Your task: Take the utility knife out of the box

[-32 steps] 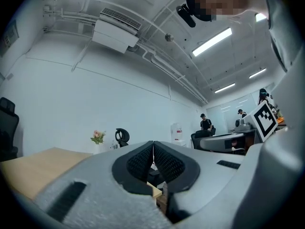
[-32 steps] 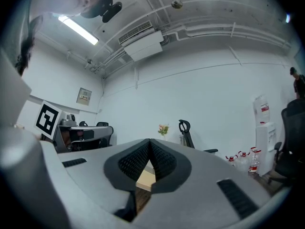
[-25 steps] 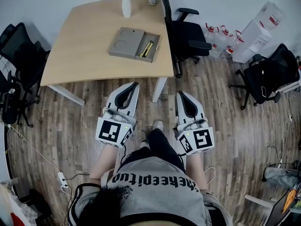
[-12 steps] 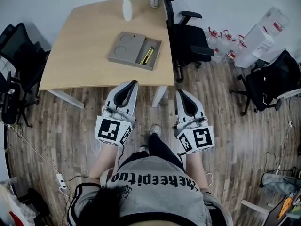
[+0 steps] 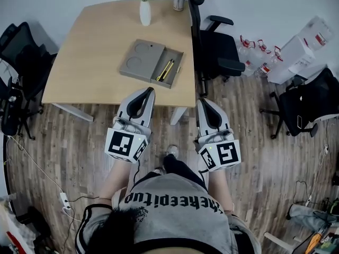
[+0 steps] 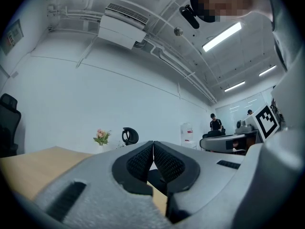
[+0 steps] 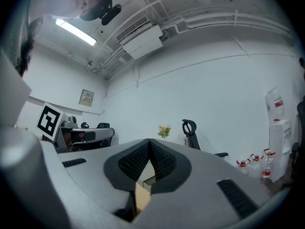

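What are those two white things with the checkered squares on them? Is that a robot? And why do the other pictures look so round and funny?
It is not a robot. A person holds a white pincer tool in each hand: the left gripper and the right gripper. The head view comes from a camera on the person's head, looking down. The two round pictures come from small cameras riding on each gripper, looking along its black jaws. Both pairs of jaws are pressed together with nothing in them. In front of the person is a pale wooden table. On it lies an open grey box with a yellow and black utility knife inside. A white vase of pink flowers stands at the far edge.
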`<state>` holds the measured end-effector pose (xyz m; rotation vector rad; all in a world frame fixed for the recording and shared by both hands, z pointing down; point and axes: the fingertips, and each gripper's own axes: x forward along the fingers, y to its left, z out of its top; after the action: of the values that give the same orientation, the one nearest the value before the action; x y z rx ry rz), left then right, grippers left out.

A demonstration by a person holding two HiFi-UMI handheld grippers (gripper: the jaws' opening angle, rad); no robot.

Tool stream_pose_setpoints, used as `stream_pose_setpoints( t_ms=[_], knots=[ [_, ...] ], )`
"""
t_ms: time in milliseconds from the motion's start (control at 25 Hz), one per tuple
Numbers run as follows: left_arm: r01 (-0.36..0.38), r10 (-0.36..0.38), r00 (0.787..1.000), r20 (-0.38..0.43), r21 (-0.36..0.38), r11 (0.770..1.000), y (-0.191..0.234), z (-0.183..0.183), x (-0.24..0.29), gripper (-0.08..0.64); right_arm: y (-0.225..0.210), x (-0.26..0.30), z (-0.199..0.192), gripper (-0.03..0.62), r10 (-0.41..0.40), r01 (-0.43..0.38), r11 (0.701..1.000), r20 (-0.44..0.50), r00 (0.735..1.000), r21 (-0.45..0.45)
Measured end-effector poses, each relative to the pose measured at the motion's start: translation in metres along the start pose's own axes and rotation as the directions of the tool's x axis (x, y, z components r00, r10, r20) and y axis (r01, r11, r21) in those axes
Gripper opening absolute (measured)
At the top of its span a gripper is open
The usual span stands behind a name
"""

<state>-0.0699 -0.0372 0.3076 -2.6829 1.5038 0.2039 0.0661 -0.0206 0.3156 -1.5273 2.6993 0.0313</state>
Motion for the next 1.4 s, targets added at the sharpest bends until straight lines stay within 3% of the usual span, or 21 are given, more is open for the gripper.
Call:
stream_pose_setpoints(
  t_ms=[640, 1080, 1400],
  knots=[
    [-0.043, 0.044, 0.999, -0.017, 0.031, 0.999, -0.003, -0.01, 0.071, 0.018, -0.061, 0.05, -0.003, 0.006, 0.086, -0.087, 0.996, 0.016, 0.996, 0.018],
    [-0.081, 0.083, 0.996, -0.045, 0.049, 0.995, 0.007, -0.018, 0.084, 0.018, -0.069, 0.071, -0.012, 0.006, 0.128, -0.128, 0.99, 0.017, 0.992, 0.05],
    [-0.008, 0.009, 0.997, -0.076, 0.011, 1.0, 0.02, -0.032, 0.107, 0.018, -0.075, 0.087, -0.017, 0.006, 0.068, -0.067, 0.996, -0.001, 0.998, 0.053]
  ],
)
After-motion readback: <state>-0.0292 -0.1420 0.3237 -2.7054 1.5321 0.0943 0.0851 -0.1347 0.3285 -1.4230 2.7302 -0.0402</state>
